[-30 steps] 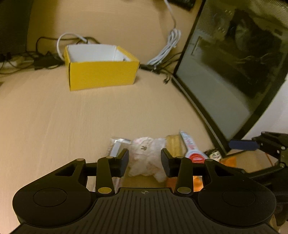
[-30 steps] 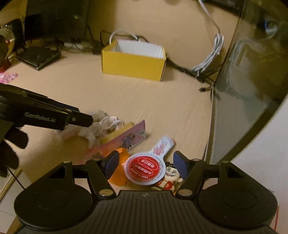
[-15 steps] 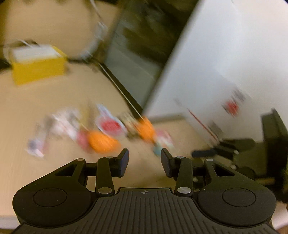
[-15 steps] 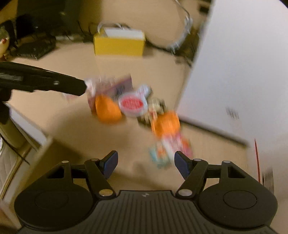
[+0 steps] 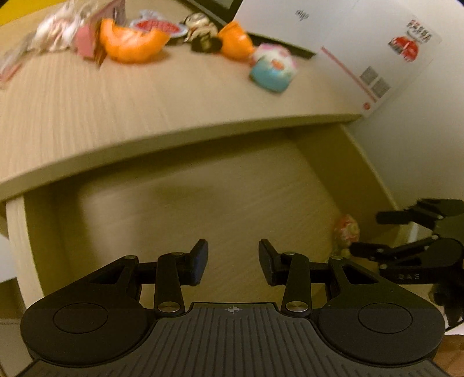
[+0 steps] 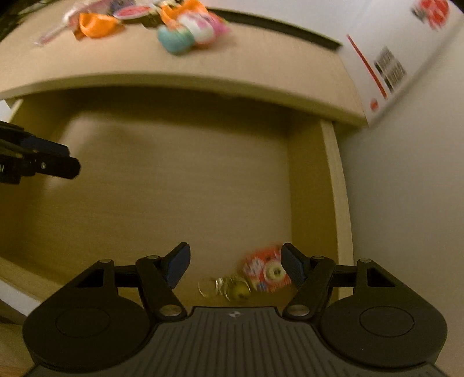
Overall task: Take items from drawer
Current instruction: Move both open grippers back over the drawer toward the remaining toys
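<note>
A: What is hard to read here?

B: Both views are smeared. In the right wrist view the desk items along the top are only blobs: an orange piece (image 6: 97,24), a red-and-white round label (image 6: 131,12), then a teal and pink packet (image 6: 191,34). The left claw (image 6: 62,162) is cut off at the left edge, so only its dark tips show there.

A: And the claws?

B: In its own view the left claw (image 5: 232,261) stands open over the bare floor of the drawer (image 5: 179,203), nothing between its fingers. The right claw (image 6: 235,268) is open too, its fingers apart.

A: Where are the things to take?

B: In the drawer's near right corner: a clear ring-like thing with a yellow bit (image 6: 224,288), too blurred to name, just beside a red and white packet (image 6: 265,272). Both lie below the right claw's gap, untouched. The right finger covers part of the packet.

A: Anything else around?

B: A white box with red print (image 6: 388,55) stands at the desk's right end, against the wall (image 6: 406,203).
</note>
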### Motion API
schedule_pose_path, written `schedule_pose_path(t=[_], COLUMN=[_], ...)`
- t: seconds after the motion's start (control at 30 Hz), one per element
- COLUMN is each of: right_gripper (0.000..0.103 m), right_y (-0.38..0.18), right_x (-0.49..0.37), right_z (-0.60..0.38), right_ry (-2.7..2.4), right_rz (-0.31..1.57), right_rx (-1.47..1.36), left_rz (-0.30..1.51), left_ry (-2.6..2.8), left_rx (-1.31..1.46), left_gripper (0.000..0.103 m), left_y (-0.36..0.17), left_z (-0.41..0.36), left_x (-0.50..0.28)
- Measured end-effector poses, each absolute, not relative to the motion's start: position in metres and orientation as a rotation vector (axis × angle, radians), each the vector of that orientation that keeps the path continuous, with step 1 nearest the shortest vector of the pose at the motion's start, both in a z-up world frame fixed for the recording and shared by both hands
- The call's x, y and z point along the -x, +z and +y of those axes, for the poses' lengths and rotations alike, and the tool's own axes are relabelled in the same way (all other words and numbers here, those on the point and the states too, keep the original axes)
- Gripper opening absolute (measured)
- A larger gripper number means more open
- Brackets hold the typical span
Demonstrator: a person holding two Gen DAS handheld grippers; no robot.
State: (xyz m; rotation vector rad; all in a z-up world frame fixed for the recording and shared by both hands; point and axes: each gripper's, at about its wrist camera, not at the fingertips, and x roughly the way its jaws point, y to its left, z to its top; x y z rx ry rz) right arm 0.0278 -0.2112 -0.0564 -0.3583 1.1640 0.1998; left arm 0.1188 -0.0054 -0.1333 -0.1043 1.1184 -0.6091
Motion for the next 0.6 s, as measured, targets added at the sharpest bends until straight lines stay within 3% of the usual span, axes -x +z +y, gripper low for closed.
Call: schedule_pose_path(t=[0.6], right_gripper=[0.067], right_y=[-0.043], right_x=[-0.022], right_z=[-0.246], right_ry=[0.126], right_rz=[1.132], right_rx=[0.22], left_rz=[1.121], left_ry=[-0.592], left_rx=[0.142], left_gripper=[0.039], left_y=[-0.143], left_z=[0.007], left_x=[-0.083])
